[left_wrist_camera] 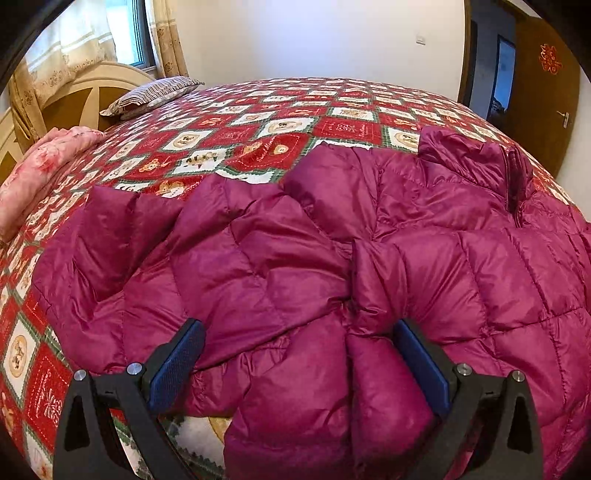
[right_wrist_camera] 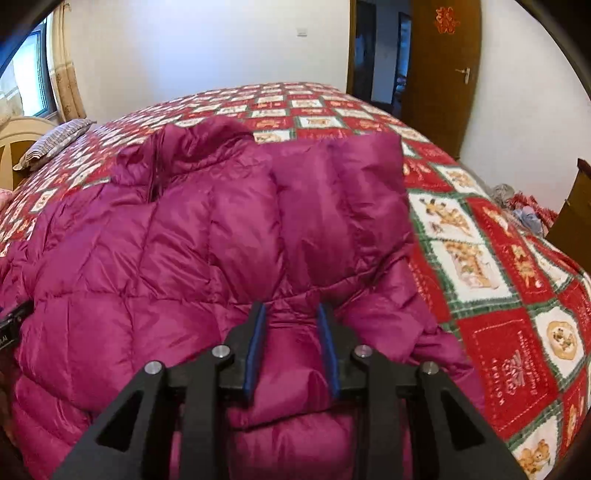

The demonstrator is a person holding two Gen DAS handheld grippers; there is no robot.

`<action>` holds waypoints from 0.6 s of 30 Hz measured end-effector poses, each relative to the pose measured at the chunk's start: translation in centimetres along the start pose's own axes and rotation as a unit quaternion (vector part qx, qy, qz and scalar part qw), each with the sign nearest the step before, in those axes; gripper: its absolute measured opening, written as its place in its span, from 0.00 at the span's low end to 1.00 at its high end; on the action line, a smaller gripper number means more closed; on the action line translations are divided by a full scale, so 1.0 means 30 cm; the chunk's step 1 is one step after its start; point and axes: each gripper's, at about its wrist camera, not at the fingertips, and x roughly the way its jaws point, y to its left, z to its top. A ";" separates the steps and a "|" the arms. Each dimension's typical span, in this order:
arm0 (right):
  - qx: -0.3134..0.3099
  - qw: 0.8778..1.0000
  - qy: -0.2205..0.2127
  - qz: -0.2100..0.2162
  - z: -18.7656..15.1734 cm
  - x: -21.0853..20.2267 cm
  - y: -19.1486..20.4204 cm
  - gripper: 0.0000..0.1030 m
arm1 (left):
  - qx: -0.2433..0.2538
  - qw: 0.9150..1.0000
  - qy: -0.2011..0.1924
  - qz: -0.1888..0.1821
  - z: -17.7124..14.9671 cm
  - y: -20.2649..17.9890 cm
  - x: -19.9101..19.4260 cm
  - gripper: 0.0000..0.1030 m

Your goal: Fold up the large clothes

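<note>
A magenta quilted down jacket (left_wrist_camera: pixel 332 258) lies spread across the near part of a bed covered by a red, white and green patchwork quilt (left_wrist_camera: pixel 258 122), its collar (left_wrist_camera: pixel 509 166) toward the far side and a zip opening showing beside it. In the left wrist view the left gripper (left_wrist_camera: pixel 295 354) stands with its 2 blue-padded fingers (left_wrist_camera: pixel 177 365) wide apart over the near hem of the jacket; a puffy fold of fabric sits between them, lying against the right pad while the left pad is clear of it, so nothing is clamped. In the right wrist view the right gripper (right_wrist_camera: pixel 291 347) has its 2 fingers (right_wrist_camera: pixel 255 347) drawn close together with a bunched fold of the jacket pinched between the blue pads, and a sleeve (right_wrist_camera: pixel 340 192) runs away from that grip toward the far side. At the far left a striped pillow (left_wrist_camera: pixel 151 96) rests by a cream headboard (left_wrist_camera: pixel 85 88), and a folded pink blanket (left_wrist_camera: pixel 44 170) lies on the left edge of the bed. A curtained window (left_wrist_camera: pixel 136 33) is at the far left, and a brown door (left_wrist_camera: pixel 543 92) with a red paper ornament at the far right.
</note>
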 end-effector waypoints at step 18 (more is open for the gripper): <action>-0.008 1.000 -0.018 0.014 -0.025 -0.015 0.007 0.45 | -0.268 0.955 -0.086 0.091 0.008 0.739 -0.197 0.99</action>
